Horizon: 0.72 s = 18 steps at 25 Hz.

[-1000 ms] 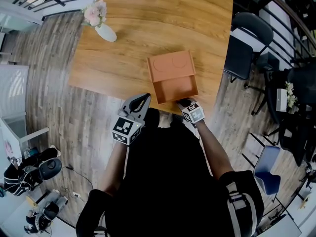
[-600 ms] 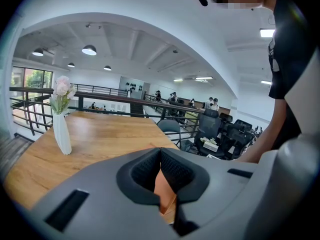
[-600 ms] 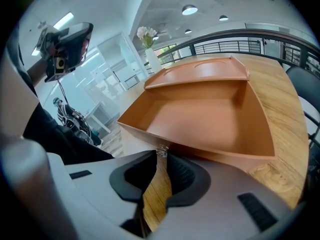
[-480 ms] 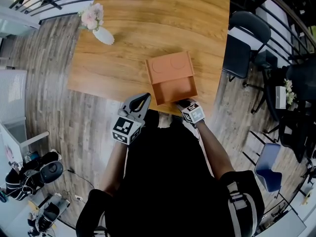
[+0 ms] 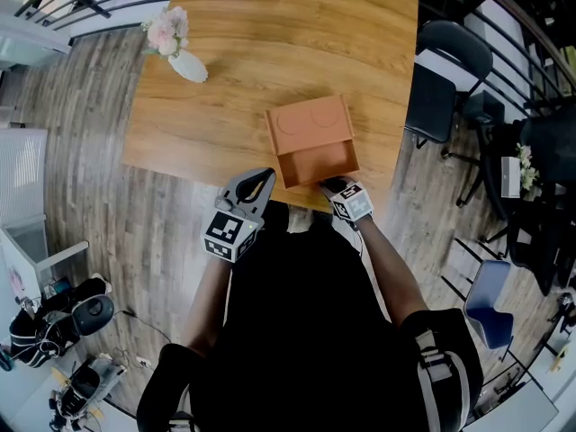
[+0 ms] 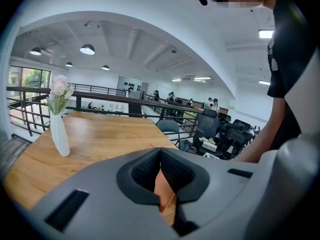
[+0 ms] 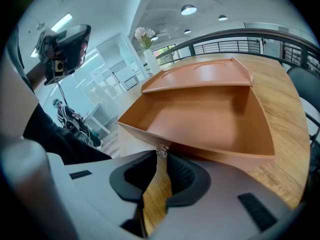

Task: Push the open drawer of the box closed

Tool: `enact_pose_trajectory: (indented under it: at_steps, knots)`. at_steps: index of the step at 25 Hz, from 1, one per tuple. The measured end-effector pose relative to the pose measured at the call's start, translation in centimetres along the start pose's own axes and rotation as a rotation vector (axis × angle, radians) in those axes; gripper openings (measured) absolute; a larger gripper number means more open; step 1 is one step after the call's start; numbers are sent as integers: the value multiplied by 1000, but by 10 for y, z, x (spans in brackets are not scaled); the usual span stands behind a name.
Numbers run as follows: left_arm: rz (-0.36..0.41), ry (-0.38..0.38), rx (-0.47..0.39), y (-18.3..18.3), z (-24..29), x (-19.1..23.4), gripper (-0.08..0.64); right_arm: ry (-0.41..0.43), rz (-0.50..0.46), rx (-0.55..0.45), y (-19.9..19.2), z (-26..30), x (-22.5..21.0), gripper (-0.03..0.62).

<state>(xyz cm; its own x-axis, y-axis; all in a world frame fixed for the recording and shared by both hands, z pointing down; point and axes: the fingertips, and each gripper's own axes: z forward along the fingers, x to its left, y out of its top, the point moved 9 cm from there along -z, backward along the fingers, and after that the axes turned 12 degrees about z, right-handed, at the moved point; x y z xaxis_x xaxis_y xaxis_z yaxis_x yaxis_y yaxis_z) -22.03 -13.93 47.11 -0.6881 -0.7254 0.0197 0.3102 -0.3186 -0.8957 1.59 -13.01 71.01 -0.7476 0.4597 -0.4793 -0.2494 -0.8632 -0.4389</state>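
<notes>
An orange box [image 5: 309,121] sits near the wooden table's [image 5: 270,34] front edge. Its drawer [image 5: 317,162] is pulled out toward me and is empty. In the right gripper view the drawer [image 7: 200,119] fills the middle, under the box top [image 7: 200,76]. My right gripper [image 5: 331,185] is shut, and its tips [image 7: 161,157] sit right at the small metal knob [image 7: 161,152] on the drawer front. My left gripper [image 5: 260,181] is shut and empty. It hovers off the table's front edge, left of the drawer. Through its pads [image 6: 160,151] only a sliver of orange shows.
A white vase [image 5: 185,65] with pale flowers stands at the table's far left, also in the left gripper view [image 6: 60,134]. Black office chairs [image 5: 450,70] stand off the table's right side. Railings and wood floor surround the table.
My right gripper has edged slightly forward to the drawer front. The drawer stands out about as far as before. The left gripper has barely moved.
</notes>
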Motion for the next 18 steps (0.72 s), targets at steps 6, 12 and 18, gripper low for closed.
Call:
enact_pose_trajectory:
  at_steps: [6,12,18]
  knots:
    - [4,3,2,-2,0,5,21,0,-9,13,2,3,-4,78]
    - [7,-2,0,-1,0,8,21,4,-8,11,2,4,-3,78]
    - [-2,-1,1,-5,4,12,21,8,-13,17,2,7,-7,78]
